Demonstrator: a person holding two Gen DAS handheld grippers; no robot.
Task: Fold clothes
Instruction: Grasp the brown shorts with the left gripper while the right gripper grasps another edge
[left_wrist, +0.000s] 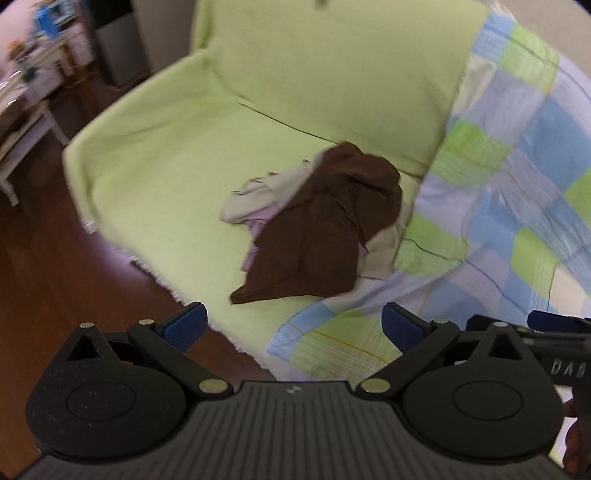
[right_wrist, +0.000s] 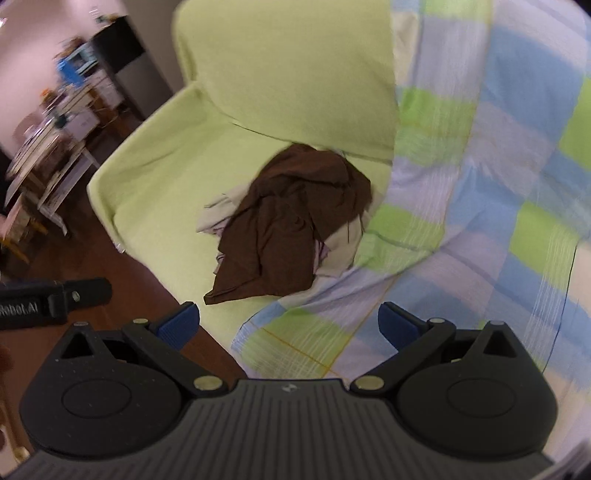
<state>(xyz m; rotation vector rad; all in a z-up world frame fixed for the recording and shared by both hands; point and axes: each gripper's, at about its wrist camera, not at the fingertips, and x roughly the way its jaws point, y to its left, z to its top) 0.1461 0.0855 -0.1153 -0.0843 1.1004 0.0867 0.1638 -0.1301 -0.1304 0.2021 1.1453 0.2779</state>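
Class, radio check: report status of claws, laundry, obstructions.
Left claw open, right claw open, both empty. Brown garment heaped atop pale clothes on green sofa. Nothing in the way.

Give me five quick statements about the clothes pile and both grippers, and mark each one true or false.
1. The brown garment lies on top of the pile. True.
2. The left gripper is shut on cloth. False: it is open and holds nothing.
3. The pile sits on the green sofa cover. True.
4. The right gripper is open. True.
5. The clothes are neatly folded. False: they lie crumpled, with the pale garments under the brown one.
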